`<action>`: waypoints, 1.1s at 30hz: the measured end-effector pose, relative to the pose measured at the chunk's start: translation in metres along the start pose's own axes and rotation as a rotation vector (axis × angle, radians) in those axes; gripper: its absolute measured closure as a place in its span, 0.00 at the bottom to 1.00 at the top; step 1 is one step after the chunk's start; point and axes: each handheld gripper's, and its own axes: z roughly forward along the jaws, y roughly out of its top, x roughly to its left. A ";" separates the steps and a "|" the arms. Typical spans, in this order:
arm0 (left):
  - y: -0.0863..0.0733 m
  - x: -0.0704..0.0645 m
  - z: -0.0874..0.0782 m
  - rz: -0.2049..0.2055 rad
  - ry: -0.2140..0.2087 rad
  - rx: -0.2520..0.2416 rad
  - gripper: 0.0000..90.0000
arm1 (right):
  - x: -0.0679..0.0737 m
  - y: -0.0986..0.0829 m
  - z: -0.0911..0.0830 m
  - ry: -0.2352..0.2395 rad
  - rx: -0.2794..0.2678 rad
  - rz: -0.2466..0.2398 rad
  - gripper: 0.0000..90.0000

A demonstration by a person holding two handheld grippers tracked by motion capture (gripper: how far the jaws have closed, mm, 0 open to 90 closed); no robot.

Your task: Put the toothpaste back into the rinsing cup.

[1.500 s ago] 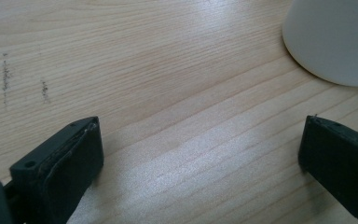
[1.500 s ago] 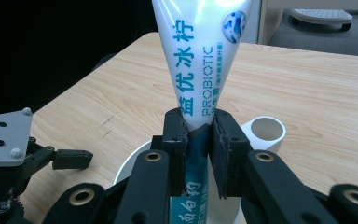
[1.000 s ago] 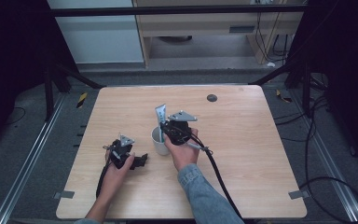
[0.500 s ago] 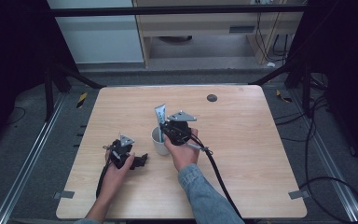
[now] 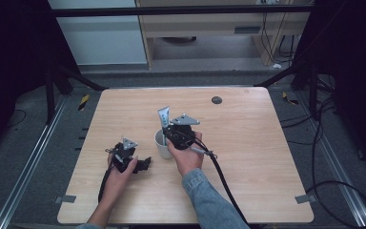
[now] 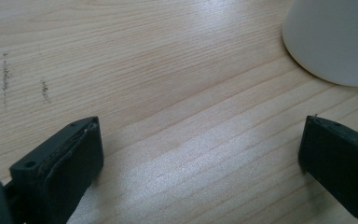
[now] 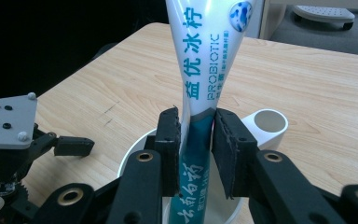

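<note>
Right gripper [image 5: 171,125] sits at the table's centre in the high view, clamped on the toothpaste tube [image 5: 164,116], which stands upright with its lower end inside the white cup [image 5: 161,145]; the left gripper [image 5: 138,163] rests at seven o'clock of that cup. Left gripper view: jaws spread wide over bare table [image 6: 158,93], nothing held, cup wall [image 6: 331,42] at one o'clock. Right gripper view: pads [image 7: 168,140] pinch the tube [image 7: 200,70] mid-body, bottom already below the cup rim [image 7: 130,156]. Placement looks nearly done; release remains.

White-and-teal toothpaste tube [image 7: 200,70], white cup [image 5: 162,144]
</note>
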 end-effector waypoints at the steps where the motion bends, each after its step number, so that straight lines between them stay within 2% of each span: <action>1: 0.000 0.000 0.000 0.000 0.000 0.000 0.00 | 0.000 0.000 -0.001 0.000 0.002 -0.002 0.79; 24: 0.000 0.000 0.000 0.000 0.000 0.000 0.00 | -0.003 0.002 -0.012 -0.017 0.039 -0.023 0.73; 33: 0.000 0.000 0.000 0.000 0.000 0.000 0.00 | -0.007 0.004 -0.020 -0.017 0.054 -0.024 0.65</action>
